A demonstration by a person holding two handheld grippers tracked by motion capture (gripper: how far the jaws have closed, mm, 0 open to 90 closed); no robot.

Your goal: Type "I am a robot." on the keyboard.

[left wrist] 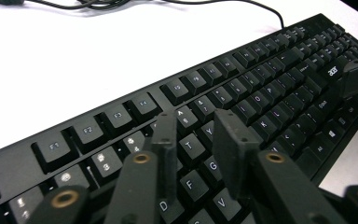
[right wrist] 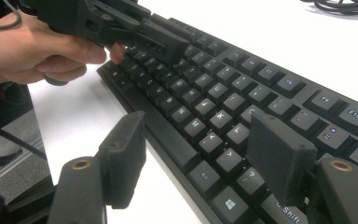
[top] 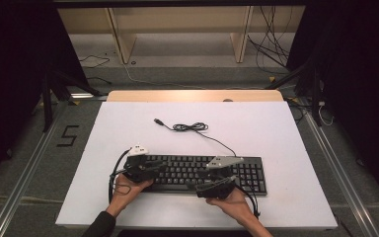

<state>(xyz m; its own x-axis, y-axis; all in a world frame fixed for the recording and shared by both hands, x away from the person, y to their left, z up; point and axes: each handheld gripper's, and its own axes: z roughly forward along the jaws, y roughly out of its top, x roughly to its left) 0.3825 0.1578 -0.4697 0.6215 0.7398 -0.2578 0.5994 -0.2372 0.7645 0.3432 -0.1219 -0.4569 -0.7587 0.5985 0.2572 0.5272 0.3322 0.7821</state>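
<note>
Over keyboard (top: 197, 173): left hand-held gripper (top: 162, 168) low, right hand-held gripper (top: 227, 178) alongside.

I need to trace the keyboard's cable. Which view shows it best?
High view: the cable runs whole from keyboard to plug, coiled midway. The left gripper view catches a stretch along its top edge; the right gripper view just a corner of the coil.

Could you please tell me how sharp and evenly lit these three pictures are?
High view: small and soft, white table top bright, surroundings dark. Left gripper view: black plastic keyboard legible, nearest jaws slightly blurred. Right gripper view: white surface glares at top, near jaws soft.
</note>
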